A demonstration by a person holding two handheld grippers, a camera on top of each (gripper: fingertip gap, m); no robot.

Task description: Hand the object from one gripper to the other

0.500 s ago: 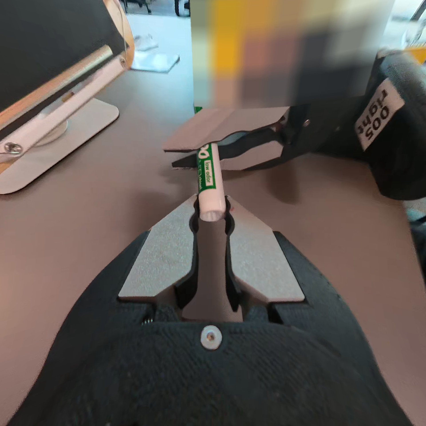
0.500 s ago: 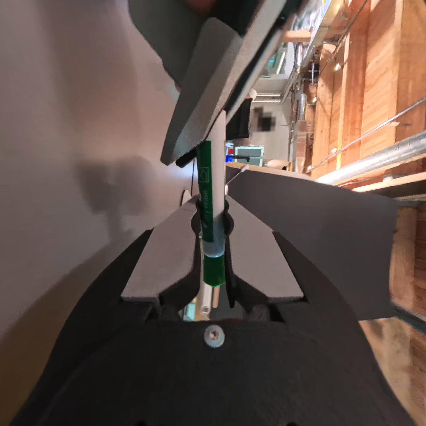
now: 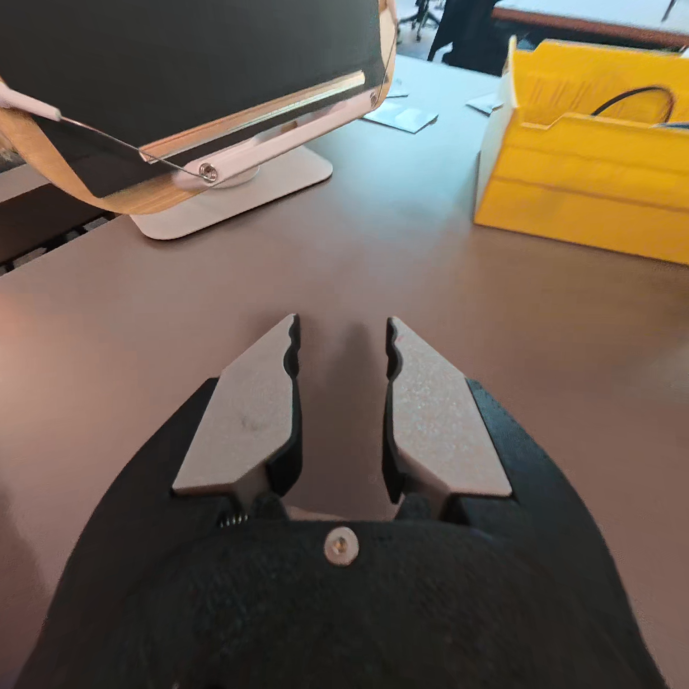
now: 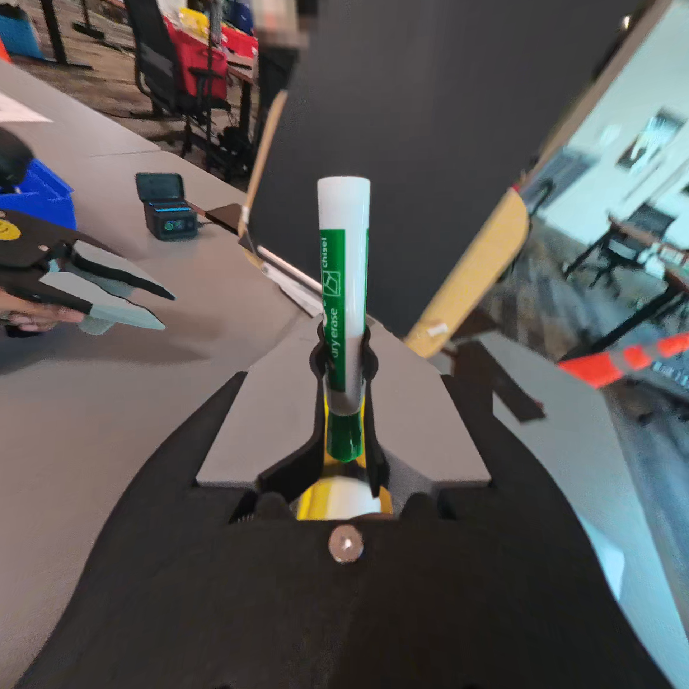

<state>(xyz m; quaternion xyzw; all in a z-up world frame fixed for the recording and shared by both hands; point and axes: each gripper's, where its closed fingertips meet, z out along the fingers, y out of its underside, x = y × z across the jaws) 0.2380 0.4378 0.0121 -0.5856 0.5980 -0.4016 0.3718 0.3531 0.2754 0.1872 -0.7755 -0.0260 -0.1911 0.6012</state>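
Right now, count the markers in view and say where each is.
1: the green-and-white marker is clamped upright in the right gripper. The open left gripper holds nothing. Others may be hidden inside the yellow box.

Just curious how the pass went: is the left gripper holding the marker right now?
No, the left gripper is open and empty; the marker sits clamped in the right gripper.

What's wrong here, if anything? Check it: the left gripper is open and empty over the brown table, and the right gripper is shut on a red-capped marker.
The cap colour is wrong. In the right wrist view the right gripper is shut on a green-capped marker. The rest holds: the left wrist view shows the left gripper open and empty over the brown table.
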